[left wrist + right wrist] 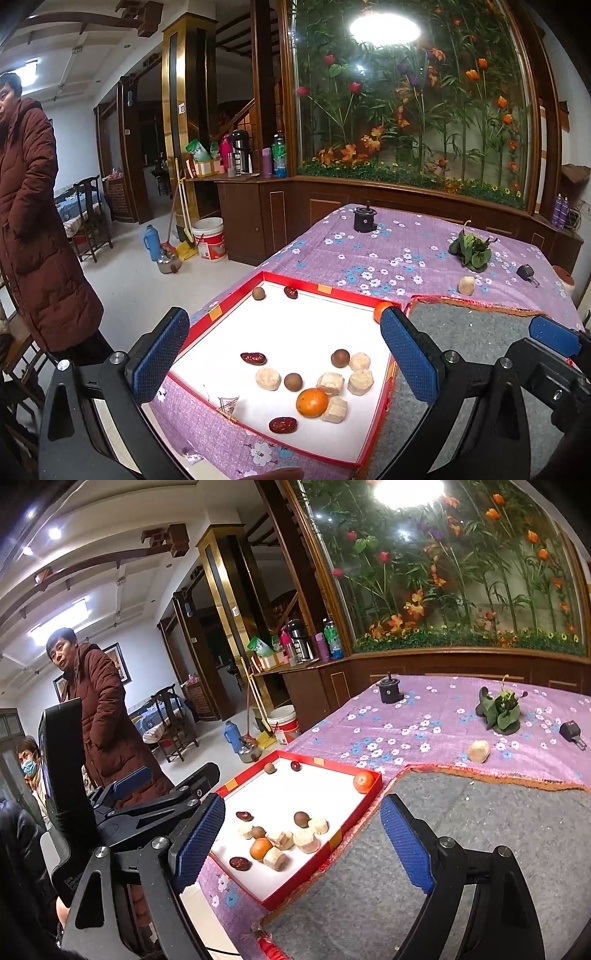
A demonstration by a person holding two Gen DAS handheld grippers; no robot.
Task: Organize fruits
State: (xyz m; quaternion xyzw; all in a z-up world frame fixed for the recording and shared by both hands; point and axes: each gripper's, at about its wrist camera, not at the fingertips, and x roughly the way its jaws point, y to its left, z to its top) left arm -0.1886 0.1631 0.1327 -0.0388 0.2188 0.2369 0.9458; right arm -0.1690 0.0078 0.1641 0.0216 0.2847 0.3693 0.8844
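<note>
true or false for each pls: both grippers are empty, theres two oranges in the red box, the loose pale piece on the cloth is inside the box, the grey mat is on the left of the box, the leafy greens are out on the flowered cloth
1. Both grippers are empty. True: the left gripper and the right gripper stand open with nothing between the pads.
2. Two oranges are in the red box. True: one orange lies near the pale blocks, another in the far corner.
3. The loose pale piece is inside the box. False: it lies on the flowered cloth, beyond the box.
4. The grey mat is left of the box. False: it lies to its right.
5. The leafy greens are on the flowered cloth. True.
</note>
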